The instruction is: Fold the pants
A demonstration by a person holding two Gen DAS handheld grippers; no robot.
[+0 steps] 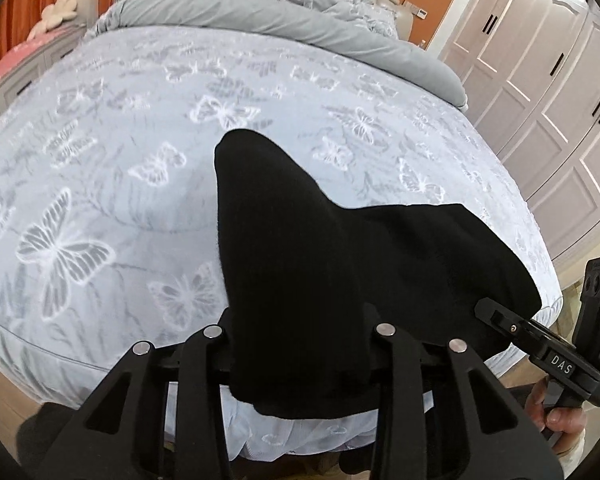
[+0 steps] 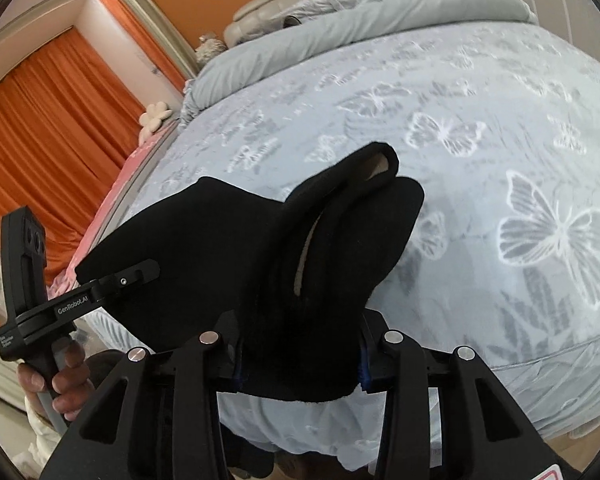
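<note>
- Left gripper [image 1: 300, 360] is clamped on one end of the black pants [image 1: 320, 240], holding that end bunched between its fingers.
- Right gripper [image 2: 300, 364] pinches the other end of the pants [image 2: 284, 248], probably so the fabric stays stretched between both hands.
- Pants hang over the near edge of the butterfly bedspread [image 1: 100, 200], looks like they're being lifted for a fold.

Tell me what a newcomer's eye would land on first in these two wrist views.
The black pants dominate, bunched and lifted above the near edge of the bed, clamped in both the left hand-held gripper and the right hand-held gripper. Behind them spreads the pale blue butterfly-print bedspread, with a grey duvet rolled back at the headboard. Orange curtains blaze at the left of the right wrist view.
</note>
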